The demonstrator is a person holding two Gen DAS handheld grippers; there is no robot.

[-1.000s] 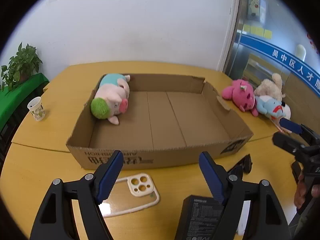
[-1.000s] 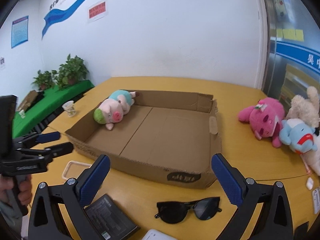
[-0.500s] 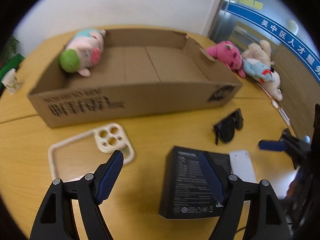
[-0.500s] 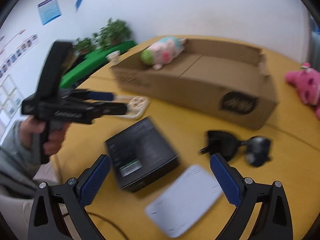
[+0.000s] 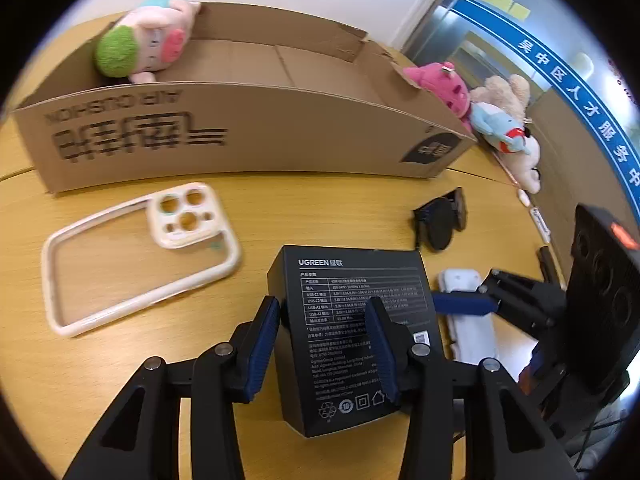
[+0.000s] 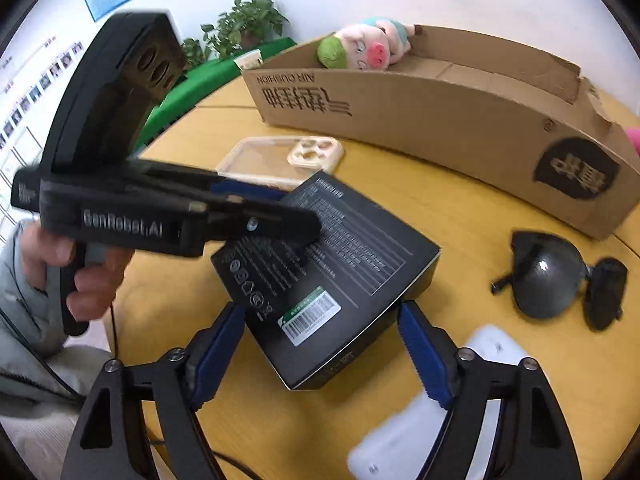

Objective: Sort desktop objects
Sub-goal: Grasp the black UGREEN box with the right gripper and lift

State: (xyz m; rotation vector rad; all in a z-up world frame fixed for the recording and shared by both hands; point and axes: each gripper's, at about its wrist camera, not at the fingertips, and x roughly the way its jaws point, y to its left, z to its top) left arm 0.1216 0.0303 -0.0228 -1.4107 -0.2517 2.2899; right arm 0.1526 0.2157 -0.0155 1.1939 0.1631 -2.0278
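Left wrist view: left gripper point(image 5: 322, 346) has dropped from above the cardboard box point(image 5: 240, 136) and now pinches the black charger box point(image 5: 352, 336), right gripper point(image 6: 320, 356) spread wide, so boxing's next.

The white flat pack point(image 6: 420, 420) is blurred and partly behind the right gripper point(image 6: 320, 354), so its kind I cannot tell. The left gripper point(image 5: 326, 344) covers the black box point(image 5: 352, 332) on both sides; whether the jaws press it is unclear. The sunglasses point(image 5: 442, 222) are smeared. The pink plush point(image 6: 633, 138) is cut by the picture's edge.
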